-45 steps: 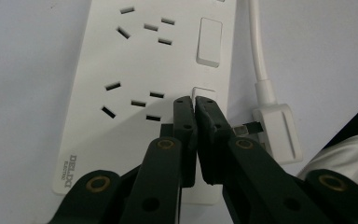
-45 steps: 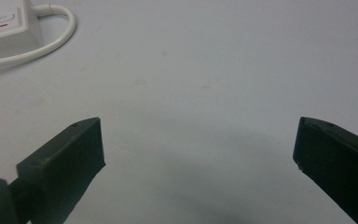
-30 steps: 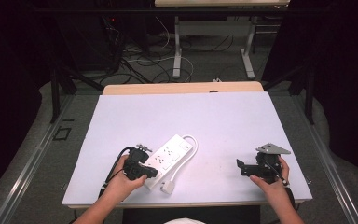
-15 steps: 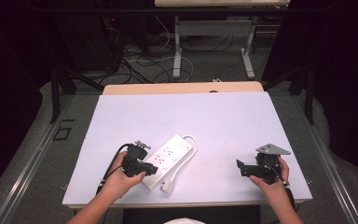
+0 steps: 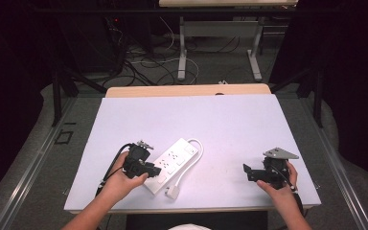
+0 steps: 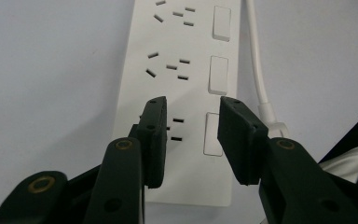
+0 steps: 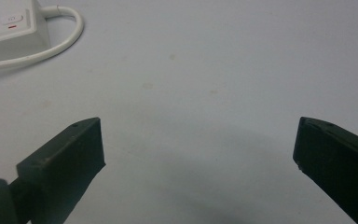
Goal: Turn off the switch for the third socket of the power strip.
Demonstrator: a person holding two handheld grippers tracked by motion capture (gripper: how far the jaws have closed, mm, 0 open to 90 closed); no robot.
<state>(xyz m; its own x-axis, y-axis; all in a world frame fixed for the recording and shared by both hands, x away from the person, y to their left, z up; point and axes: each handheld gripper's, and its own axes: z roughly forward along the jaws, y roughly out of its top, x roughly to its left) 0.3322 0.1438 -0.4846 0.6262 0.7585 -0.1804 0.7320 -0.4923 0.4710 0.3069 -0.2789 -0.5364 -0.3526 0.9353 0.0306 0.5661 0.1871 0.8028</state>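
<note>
While the right gripper (image 5: 249,172) waits wide open, the left gripper (image 6: 189,140), half open, has crept over the power strip (image 6: 186,70), probably toward a switch

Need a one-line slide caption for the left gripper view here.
Left gripper open, fingers poised over the near end of a white power strip.

Open white surface, with one obstacle at near left

The white rectangular surface (image 5: 230,120) lies bare across its far half and centre, giving free passage there. At near left the white plastic power strip (image 5: 172,164) lies diagonally, its white cable (image 5: 197,152) looping off the far end and its white plug (image 5: 172,191) near the front edge. The left gripper (image 6: 191,135) hangs over the strip's near end, jaws slightly apart; the right gripper (image 7: 198,154), jaws wide, faces bare surface.
</note>
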